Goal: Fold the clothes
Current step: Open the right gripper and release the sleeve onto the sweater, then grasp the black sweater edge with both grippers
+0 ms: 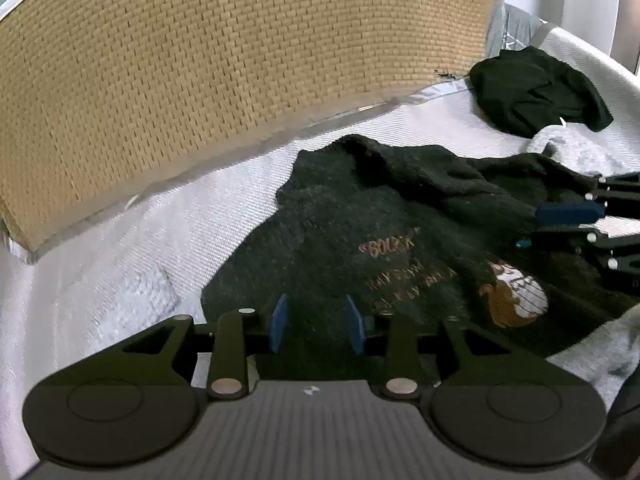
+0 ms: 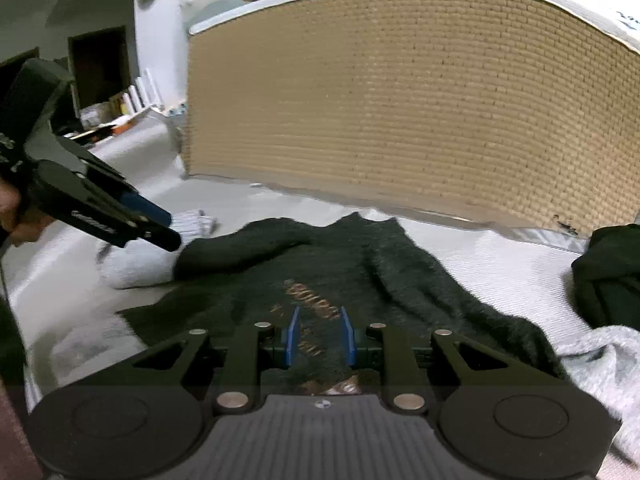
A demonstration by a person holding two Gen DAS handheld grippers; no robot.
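A dark fuzzy sweater (image 1: 352, 232) with orange lettering and a cartoon print lies spread on the white bed (image 1: 120, 280); it also shows in the right wrist view (image 2: 320, 264). My left gripper (image 1: 318, 322) is open and empty, hovering low over the sweater's near hem. It also shows in the right wrist view (image 2: 160, 224) by the left sleeve end. My right gripper (image 2: 320, 336) is open, just above the sweater's printed chest. It also shows in the left wrist view (image 1: 560, 220), next to a folded-over sleeve.
A tan woven headboard (image 1: 240, 60) rises behind the bed. A second dark garment (image 1: 540, 92) lies bunched at the far right, with a light grey garment (image 2: 600, 360) beside the sweater. A white towel-like cloth (image 2: 132, 264) lies at the left.
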